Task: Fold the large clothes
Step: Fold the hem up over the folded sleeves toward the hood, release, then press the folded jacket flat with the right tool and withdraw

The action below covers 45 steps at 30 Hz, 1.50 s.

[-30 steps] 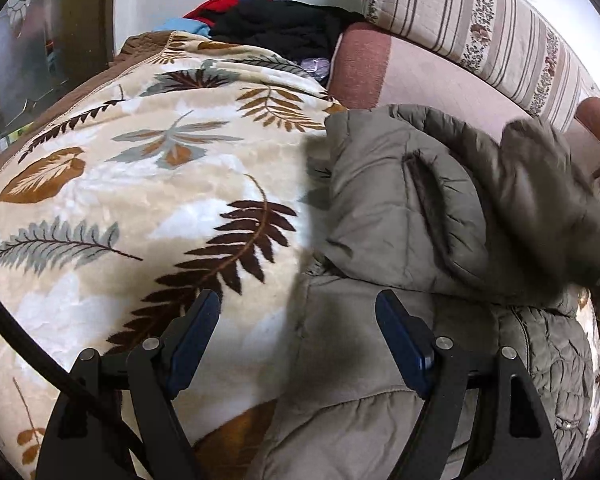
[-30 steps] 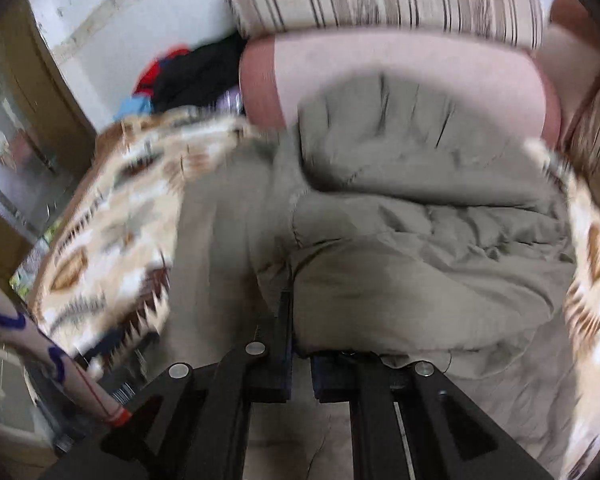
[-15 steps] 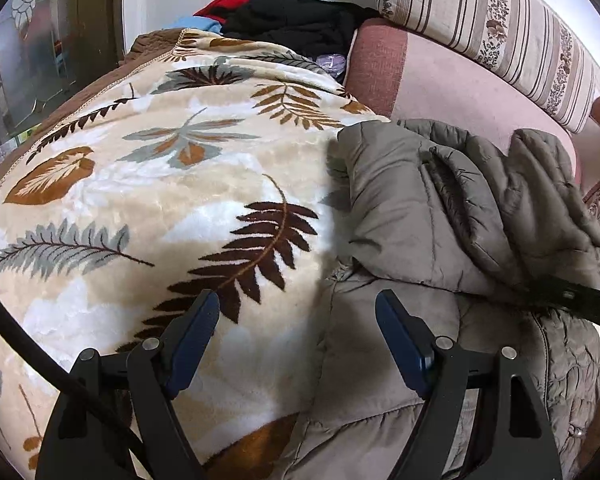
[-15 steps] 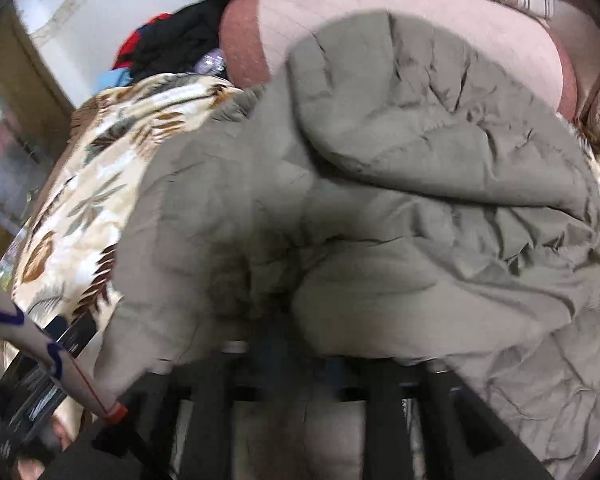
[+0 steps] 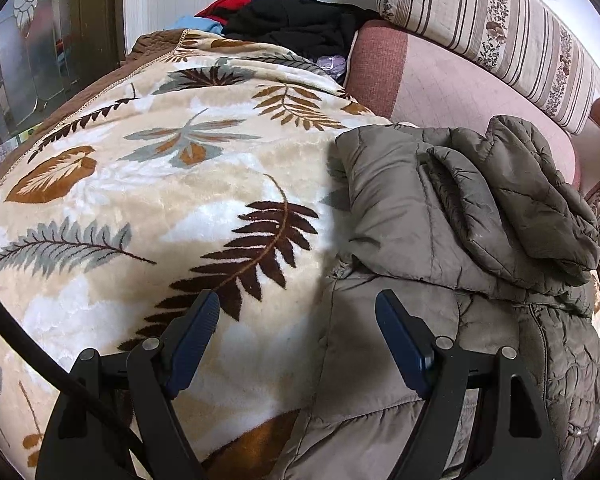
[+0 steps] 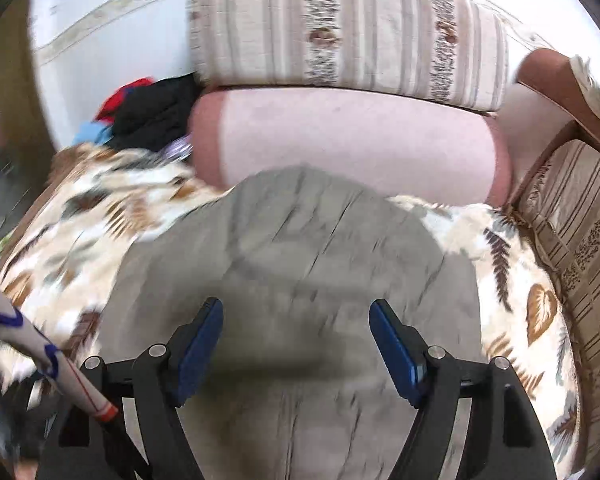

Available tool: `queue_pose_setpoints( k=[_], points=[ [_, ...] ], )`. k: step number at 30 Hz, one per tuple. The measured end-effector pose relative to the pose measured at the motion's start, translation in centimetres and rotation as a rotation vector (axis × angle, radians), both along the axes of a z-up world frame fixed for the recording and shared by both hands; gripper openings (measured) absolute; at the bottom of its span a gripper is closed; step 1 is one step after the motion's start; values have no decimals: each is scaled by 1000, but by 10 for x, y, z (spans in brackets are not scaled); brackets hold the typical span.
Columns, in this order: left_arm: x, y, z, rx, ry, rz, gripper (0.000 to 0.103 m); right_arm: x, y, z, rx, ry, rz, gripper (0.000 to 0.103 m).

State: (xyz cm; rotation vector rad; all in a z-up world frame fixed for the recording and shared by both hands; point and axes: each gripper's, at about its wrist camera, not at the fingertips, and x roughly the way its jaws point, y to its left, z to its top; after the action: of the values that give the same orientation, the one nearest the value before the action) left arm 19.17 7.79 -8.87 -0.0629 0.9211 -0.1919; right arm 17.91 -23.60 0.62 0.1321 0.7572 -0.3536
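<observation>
Two grippers hang over the jacket (image 5: 452, 216), which lies folded on the blanket (image 5: 148, 184) — left gripper (image 5: 298, 324) spread wide and empty, right gripper (image 6: 296, 330) opening, pads clear of the cloth.

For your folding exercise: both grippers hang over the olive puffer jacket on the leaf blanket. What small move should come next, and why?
Probably lower the left gripper onto the jacket's near edge. It is open and empty, and the right gripper is opening with nothing between its fingers.
</observation>
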Motion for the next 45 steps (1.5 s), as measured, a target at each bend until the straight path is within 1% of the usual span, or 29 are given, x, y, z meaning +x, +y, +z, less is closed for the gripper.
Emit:
queue_pose_setpoints(
  k=[3, 5, 8, 9, 10, 11, 13, 15, 17, 18, 19, 21, 23, 24, 26, 27, 28, 30, 31, 33, 35, 37, 38, 42, 45],
  points=[
    [2, 0, -2, 6, 5, 0, 79, 33, -16, -18, 19, 36, -47, 80],
    [3, -1, -3, 7, 12, -2, 79, 51, -18, -45, 45, 102, -53, 80],
    [6, -1, -5, 1, 23, -7, 79, 50, -11, -96, 85, 197, -41, 80],
    [6, -1, -4, 0, 23, -7, 79, 46, -7, -110, 81, 220, -35, 80],
    [7, -1, -4, 2, 21, -8, 79, 42, -1, -120, 51, 220, -34, 80],
    [7, -2, -5, 5, 21, -8, 79, 39, 3, -123, 23, 211, -34, 80],
    [6, -2, -6, 6, 25, -8, 79, 39, 5, -119, 18, 216, -35, 80],
    [5, -1, -6, 5, 26, -6, 79, 37, 2, -105, 42, 208, -37, 79],
    [5, -1, -5, 4, 21, -2, 79, 24, 3, -78, 57, 104, -46, 78],
    [5, -1, -5, 4, 20, -1, 79, 20, 6, -68, 55, 69, -42, 78],
    [5, -1, -5, 5, 20, -2, 79, 20, 11, -61, 55, 53, -25, 78],
    [5, -3, -7, 11, 24, -7, 79, 23, 21, -63, 56, 69, 8, 79],
    [5, -4, -7, 14, 27, -11, 79, 38, 33, -84, 56, 144, 37, 79],
    [5, -3, -6, 13, 25, -10, 79, 44, 37, -99, 61, 189, 44, 79],
    [4, -2, -5, 9, 21, -7, 79, 50, 39, -114, 56, 223, 42, 79],
    [5, -1, -5, 7, 20, -3, 79, 48, 40, -113, 57, 221, 41, 79],
    [5, 0, -5, 6, 21, -1, 79, 45, 38, -105, 70, 209, 36, 79],
    [6, 1, -5, -2, 28, 2, 79, 32, 36, -89, 88, 153, 34, 79],
    [6, 1, -6, -3, 29, 2, 79, 23, 36, -82, 84, 121, 39, 80],
    [6, 1, -6, -1, 28, 0, 79, 7, 36, -79, 56, 87, 32, 80],
    [4, -1, -6, 4, 26, -6, 79, 0, 36, -91, 44, 102, 13, 83],
    [3, -2, -6, 8, 24, -12, 79, 12, 35, -112, 56, 167, 14, 84],
    [2, -3, -6, 11, 22, -15, 79, 13, 35, -115, 55, 172, 14, 84],
    [1, -3, -3, 3, -5, -24, 79, 3, 31, -93, 92, 136, 38, 84],
    [-2, -3, -1, 20, -14, -22, 79, -26, 24, -74, 71, 102, 46, 84]
  ],
)
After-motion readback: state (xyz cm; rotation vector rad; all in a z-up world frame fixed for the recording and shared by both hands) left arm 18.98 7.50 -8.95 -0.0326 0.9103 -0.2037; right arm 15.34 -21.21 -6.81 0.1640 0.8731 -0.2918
